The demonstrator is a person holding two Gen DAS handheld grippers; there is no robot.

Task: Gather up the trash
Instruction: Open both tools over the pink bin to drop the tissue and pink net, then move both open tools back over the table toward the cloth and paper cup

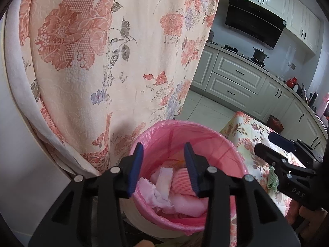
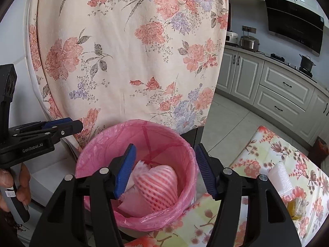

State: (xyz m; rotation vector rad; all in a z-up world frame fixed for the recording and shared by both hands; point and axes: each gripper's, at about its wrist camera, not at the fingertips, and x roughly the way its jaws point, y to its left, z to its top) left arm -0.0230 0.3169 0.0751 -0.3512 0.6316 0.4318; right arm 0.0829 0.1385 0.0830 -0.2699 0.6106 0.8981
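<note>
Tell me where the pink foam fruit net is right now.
The pink foam fruit net lies inside the pink-lined trash bin, on other wrappers, below the open right gripper.

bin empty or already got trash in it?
Partly filled. The pink-lined bin holds a pink foam fruit net and crumpled white wrappers, well below the rim.
</note>
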